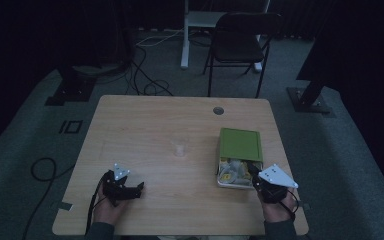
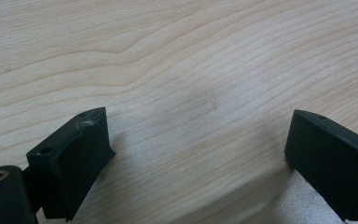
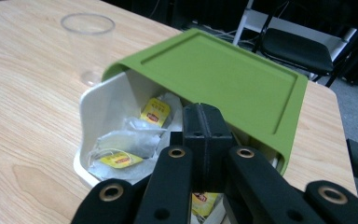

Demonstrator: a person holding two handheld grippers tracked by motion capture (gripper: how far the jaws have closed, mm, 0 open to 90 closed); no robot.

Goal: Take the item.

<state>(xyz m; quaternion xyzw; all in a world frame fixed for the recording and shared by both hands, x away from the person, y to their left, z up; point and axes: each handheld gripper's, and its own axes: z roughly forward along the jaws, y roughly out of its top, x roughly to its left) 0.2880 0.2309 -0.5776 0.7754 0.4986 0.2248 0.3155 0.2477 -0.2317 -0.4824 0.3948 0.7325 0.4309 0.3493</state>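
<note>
A white box (image 3: 98,105) holds several tea bags (image 3: 121,140) with yellow tags. Its green lid (image 3: 223,74) is slid back, covering the far part and leaving the near end uncovered. My right gripper (image 3: 205,116) hangs just above the uncovered end, jaws pressed together; I see nothing between them. A clear plastic cup (image 3: 87,42) stands upright to the left of the box. From the high view, the box (image 1: 218,176) sits at the right front of the table, my right gripper (image 1: 254,170) at its near end. My left gripper (image 2: 200,126) is open over bare wood, near the front left (image 1: 139,188).
The wooden table (image 1: 145,125) has a round cable hole (image 1: 218,110) near its far edge. The cup (image 1: 180,149) stands mid-table, left of the green lid (image 1: 240,144). A black chair (image 1: 240,40) and floor cables (image 1: 145,75) lie beyond the table.
</note>
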